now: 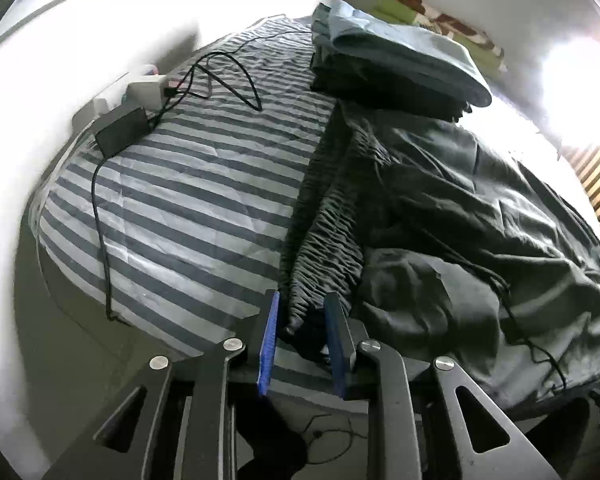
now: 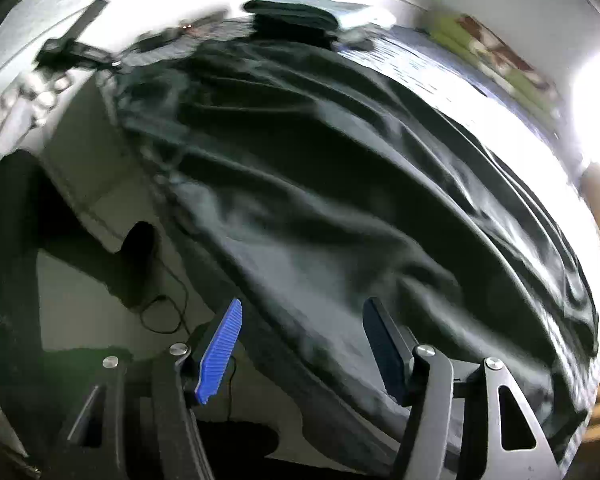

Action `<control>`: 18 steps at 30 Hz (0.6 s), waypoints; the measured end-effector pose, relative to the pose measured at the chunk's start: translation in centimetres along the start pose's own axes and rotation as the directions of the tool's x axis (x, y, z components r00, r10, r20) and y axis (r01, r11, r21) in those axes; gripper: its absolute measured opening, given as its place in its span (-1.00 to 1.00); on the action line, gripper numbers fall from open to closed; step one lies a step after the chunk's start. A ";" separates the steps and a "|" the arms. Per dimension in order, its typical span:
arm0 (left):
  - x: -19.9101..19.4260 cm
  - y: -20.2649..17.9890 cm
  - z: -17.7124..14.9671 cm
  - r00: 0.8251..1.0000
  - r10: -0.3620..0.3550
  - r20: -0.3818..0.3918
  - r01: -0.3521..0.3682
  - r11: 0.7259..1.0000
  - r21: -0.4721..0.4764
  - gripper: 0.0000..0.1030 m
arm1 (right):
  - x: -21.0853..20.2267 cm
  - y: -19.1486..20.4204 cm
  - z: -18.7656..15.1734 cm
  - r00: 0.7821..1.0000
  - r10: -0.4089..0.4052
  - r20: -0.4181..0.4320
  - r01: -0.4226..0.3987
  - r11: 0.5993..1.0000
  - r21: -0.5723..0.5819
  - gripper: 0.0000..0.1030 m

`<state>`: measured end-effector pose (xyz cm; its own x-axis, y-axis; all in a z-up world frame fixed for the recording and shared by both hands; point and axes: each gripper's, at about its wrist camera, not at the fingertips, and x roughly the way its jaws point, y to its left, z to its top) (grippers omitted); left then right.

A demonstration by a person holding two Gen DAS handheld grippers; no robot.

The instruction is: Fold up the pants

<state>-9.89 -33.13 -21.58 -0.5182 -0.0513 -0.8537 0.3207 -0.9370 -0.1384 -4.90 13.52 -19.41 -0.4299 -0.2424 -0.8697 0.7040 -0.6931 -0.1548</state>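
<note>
A striped bed (image 1: 172, 184) is draped at 3 o'clock with dark pants (image 1: 440, 208); their gathered waistband (image 1: 320, 240) sits between the left tool (image 1: 302, 316)'s narrowed pads, contact unclear, while the right tool (image 2: 300, 312) is held open above the fabric.

Pants (image 1: 440, 216): dark charcoal grey, plain, lying on bedsheet (image 1: 188, 184) w/ grey-and-white stripes. Beyond pants: folded pile (image 1: 384, 64), light blue-grey over dark grey; black cable (image 1: 100, 216) and black adapter (image 1: 122, 130) on sheet. Gripper pads (image 2: 216, 354): bright blue, ribbed.
</note>
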 end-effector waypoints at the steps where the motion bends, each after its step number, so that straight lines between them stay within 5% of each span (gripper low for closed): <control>1: 0.0 0.0 0.0 1.000 0.000 0.002 0.000 1.000 -0.006 -0.58 | 0.2 0.7 0.1 1.000 -0.020 -0.008 0.019 0.999 -0.037 0.19; 5: -1.1 0.5 0.2 0.999 -0.030 0.033 0.031 0.999 -0.044 -0.70 | 1.8 2.4 -1.0 0.991 -0.125 -0.050 0.116 0.981 -0.157 0.19; 8: -2.3 0.4 0.5 0.997 -0.047 0.058 0.049 0.998 -0.042 -0.72 | 1.7 1.3 -1.5 0.993 -0.103 -0.060 0.096 0.990 -0.103 0.08; 15: -4.1 -0.5 2.0 0.992 -0.074 0.098 0.078 0.996 -0.032 -0.75 | 0.7 -2.2 -0.7 0.998 -0.036 -0.057 0.038 0.998 0.042 -0.80; 18: -4.5 -0.9 2.6 0.991 -0.075 0.107 0.078 0.997 -0.026 -0.76 | 0.3 -3.0 -0.1 0.995 -0.094 -0.042 0.097 0.994 0.055 -0.99</control>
<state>-9.89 -32.92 -16.28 -0.6225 -0.0172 -0.7824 0.2994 -0.9290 -0.2178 -7.08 15.60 -19.32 -0.4701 -0.1471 -0.8703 0.6272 -0.7494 -0.2121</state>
